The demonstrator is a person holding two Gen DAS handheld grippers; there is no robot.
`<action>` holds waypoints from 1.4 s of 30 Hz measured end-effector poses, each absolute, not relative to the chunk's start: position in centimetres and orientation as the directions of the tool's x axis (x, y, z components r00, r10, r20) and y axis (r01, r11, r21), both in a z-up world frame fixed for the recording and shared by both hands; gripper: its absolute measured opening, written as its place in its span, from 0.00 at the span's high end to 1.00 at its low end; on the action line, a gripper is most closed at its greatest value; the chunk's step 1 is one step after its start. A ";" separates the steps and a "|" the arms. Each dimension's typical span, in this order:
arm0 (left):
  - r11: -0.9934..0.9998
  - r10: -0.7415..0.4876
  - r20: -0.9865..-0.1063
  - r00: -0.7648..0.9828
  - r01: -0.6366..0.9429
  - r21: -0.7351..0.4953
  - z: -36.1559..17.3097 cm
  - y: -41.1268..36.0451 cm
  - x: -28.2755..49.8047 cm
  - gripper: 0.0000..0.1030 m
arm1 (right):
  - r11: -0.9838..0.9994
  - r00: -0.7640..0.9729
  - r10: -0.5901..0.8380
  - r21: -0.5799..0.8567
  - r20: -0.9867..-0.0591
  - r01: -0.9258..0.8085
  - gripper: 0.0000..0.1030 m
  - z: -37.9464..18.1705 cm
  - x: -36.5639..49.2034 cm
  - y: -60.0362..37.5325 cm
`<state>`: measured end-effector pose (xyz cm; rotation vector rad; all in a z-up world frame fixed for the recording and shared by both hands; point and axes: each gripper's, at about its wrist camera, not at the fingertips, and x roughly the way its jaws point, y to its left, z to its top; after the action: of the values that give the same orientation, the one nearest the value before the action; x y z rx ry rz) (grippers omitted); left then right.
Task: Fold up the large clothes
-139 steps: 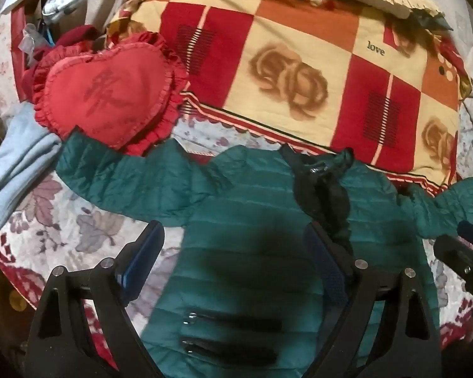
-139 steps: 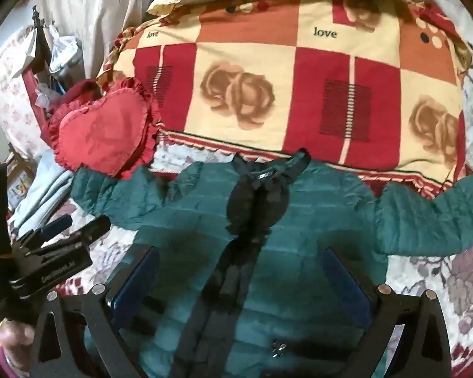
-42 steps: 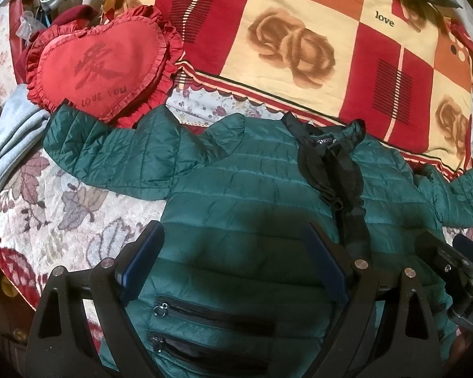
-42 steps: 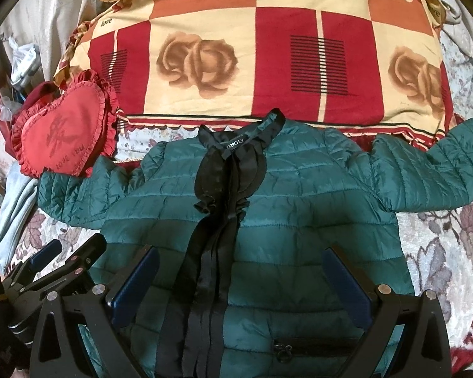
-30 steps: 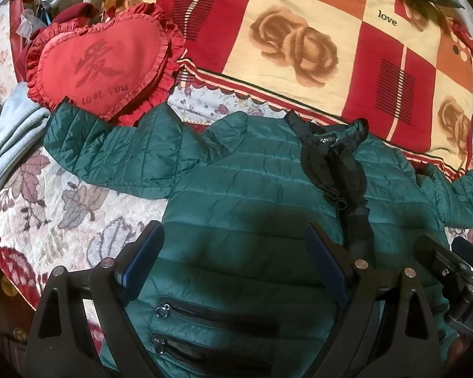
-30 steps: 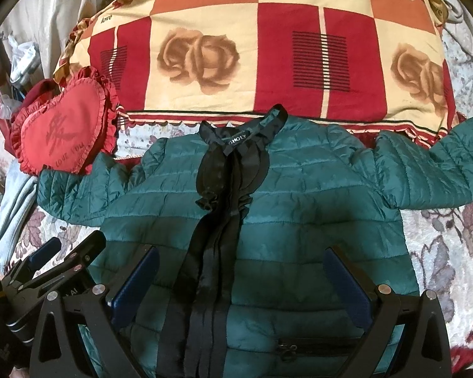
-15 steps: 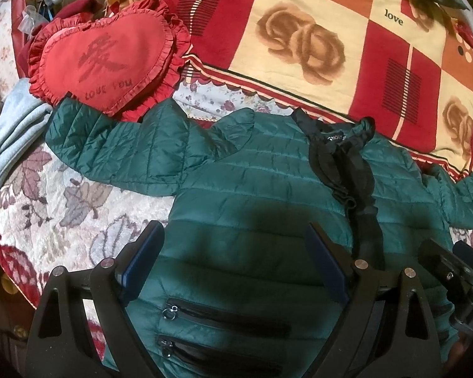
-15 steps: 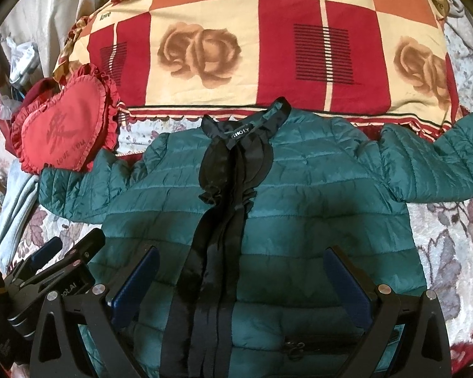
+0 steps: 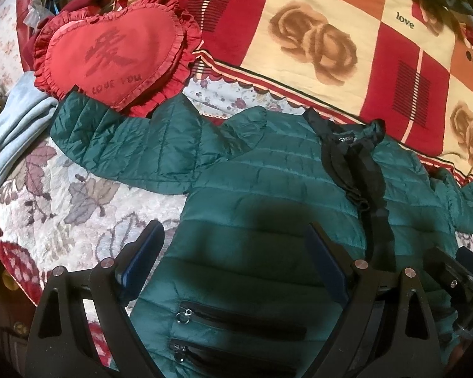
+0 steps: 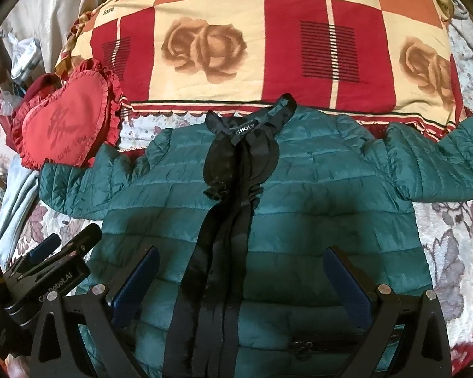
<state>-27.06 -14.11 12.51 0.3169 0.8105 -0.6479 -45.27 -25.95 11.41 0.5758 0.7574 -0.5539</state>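
Right now we are hovering over a green quilted jacket (image 10: 315,208) that is lying front-up and spread flat on the flowered bedspread (image 9: 63,201), its collar pointing away from us and its hem running under and behind our jaws. Its long axis is running straight ahead of us, along the black placket (image 10: 233,208), while the two sleeves are stretching out crosswise. The left sleeve (image 9: 123,154) is lying ahead and to the left of the left gripper (image 9: 233,245), its cuff touching the red heart cushion (image 9: 110,53). The right sleeve (image 10: 438,170) is reaching ahead and to the right of the right gripper (image 10: 241,274). We are holding both sets of jaws wide apart and gripping nothing; the jacket's lower body is filling the gap between each pair of fingers. The right gripper is sitting nearly over the placket, the left one over the zipped pockets (image 9: 236,321), near the jacket's left edge. We are judging that folding has not begun, and that each sleeve is lying nearer its own side's gripper for the first fold inward. Beyond the collar, a checked rose blanket (image 10: 356,47) is covering the bed.
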 end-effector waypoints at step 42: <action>0.979 0.032 -0.717 0.697 0.124 0.165 7.1 -3.5 7.3 0.12 | 0.736 0.546 -0.163 0.267 -0.821 0.622 0.00 10.6 -41.7 -25.1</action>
<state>7.33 -3.45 7.05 0.2070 0.7999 -0.0519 -41.72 -25.10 10.59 0.5863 0.8770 -0.4983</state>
